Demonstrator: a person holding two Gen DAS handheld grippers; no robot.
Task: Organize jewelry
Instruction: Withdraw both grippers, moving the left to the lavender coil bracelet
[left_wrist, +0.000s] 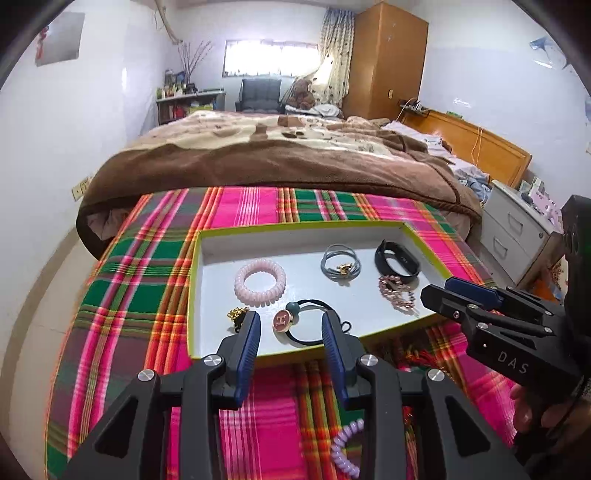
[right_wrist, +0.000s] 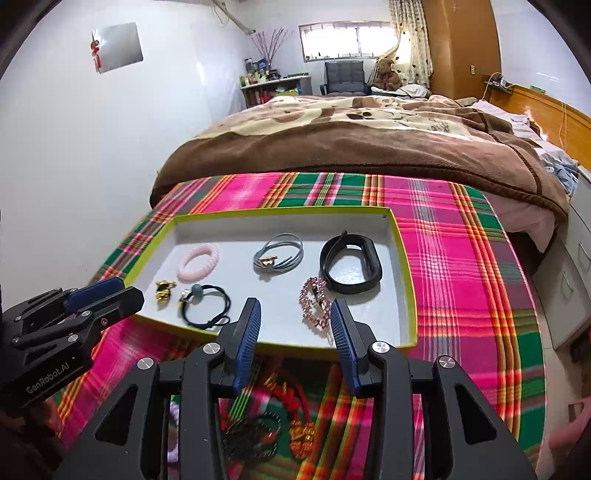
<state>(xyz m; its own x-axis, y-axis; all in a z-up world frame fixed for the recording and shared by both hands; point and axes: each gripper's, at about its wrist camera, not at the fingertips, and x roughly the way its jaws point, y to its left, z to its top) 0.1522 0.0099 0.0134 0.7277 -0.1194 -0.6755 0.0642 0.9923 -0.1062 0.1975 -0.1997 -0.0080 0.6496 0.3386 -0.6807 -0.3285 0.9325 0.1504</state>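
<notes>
A shallow white tray with a lime rim (left_wrist: 295, 223) (right_wrist: 280, 211) lies on the plaid cloth. It holds a pink coil band (left_wrist: 260, 281), a grey cord bracelet (left_wrist: 340, 264), a black wristband (right_wrist: 351, 264), a pink rhinestone heart clip (right_wrist: 316, 301), a gold trinket (right_wrist: 164, 290) and a black hair tie with a red button (left_wrist: 283, 320). My left gripper (left_wrist: 291, 326) hovers open over the tray's near edge, and the red button shows between its blue pads, untouched. My right gripper (right_wrist: 295, 309) is open too, with the heart clip lying between its fingers, apart from both pads.
A purple coil band (left_wrist: 345, 443) lies on the cloth below the left gripper. A heap of red and dark jewelry (right_wrist: 284, 410) sits under the right gripper. A bed with a brown blanket (left_wrist: 277, 158) is behind the table, and white drawers (left_wrist: 513, 236) stand at right.
</notes>
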